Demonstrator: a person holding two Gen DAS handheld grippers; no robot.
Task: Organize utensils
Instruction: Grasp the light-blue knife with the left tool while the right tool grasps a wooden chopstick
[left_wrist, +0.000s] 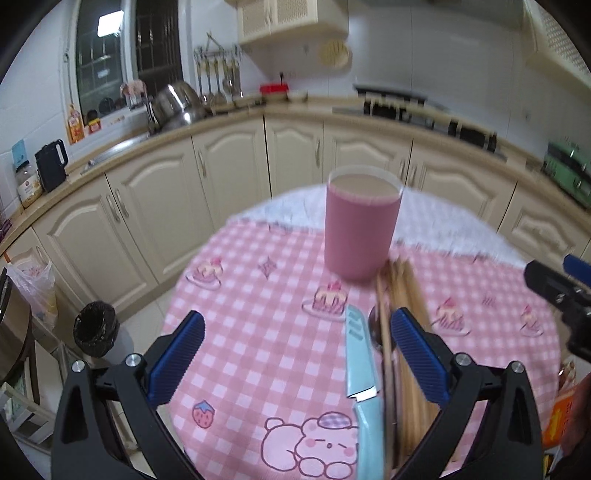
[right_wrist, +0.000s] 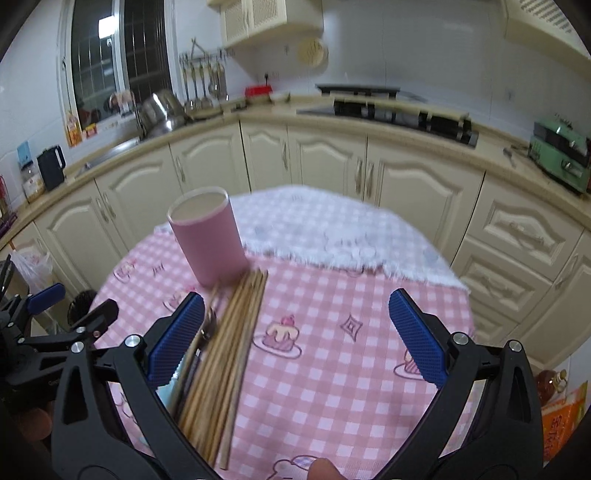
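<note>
A pink-and-white checked tablecloth printed with cake slices and a bear (left_wrist: 258, 350) covered the round worktop at the lower centre of the frame. Behind it ran cream wooden cabinet doors (left_wrist: 229, 173) under a beige kitchen counter (right_wrist: 258, 110). At the left edge stood a black electric kettle (left_wrist: 51, 164); a steel pot (left_wrist: 177, 103) sat in the upper left, a mint-green countertop oven (right_wrist: 559, 157) at the right. A black-lined bin (left_wrist: 95, 328) stood on the floor, lower left.
</note>
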